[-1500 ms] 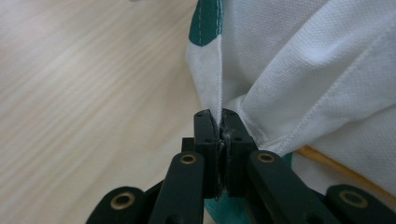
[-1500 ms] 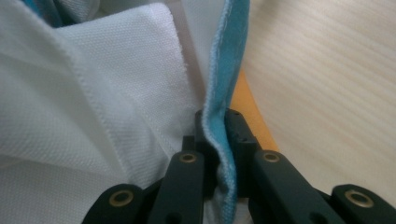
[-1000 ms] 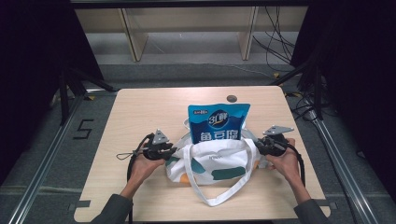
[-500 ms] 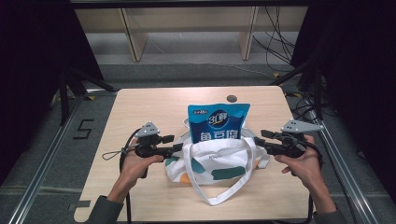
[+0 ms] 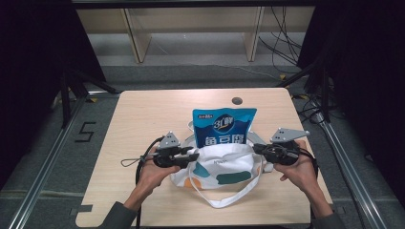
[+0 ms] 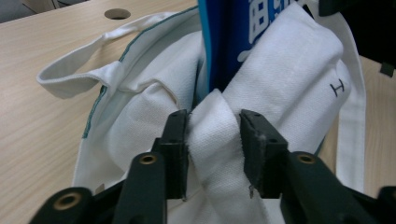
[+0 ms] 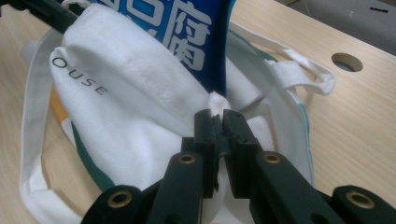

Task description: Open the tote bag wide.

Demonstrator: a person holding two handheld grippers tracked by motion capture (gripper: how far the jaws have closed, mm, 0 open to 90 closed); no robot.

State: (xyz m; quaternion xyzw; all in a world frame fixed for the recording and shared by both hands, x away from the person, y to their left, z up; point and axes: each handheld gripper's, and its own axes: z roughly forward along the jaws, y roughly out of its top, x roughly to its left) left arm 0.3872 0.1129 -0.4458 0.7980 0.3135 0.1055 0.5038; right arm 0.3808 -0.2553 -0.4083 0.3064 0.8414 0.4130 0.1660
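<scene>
1. Right now my left gripper point(image 6: 212, 140) pinches a thick fold of the white tote bag point(image 5: 224, 167), and my right gripper point(image 7: 218, 128) clamps its opposite rim, mid-table point(image 5: 143, 119), bare wood behind.
2. Printing reads "OUSE"; the blue pouch point(image 5: 223, 126) shows "3".
3. Coarse woven cotton, glossy upright pouch inside.

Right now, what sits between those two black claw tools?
In the high view, the white tote bag with a blue pouch in it lies between the left gripper and right gripper.
</scene>
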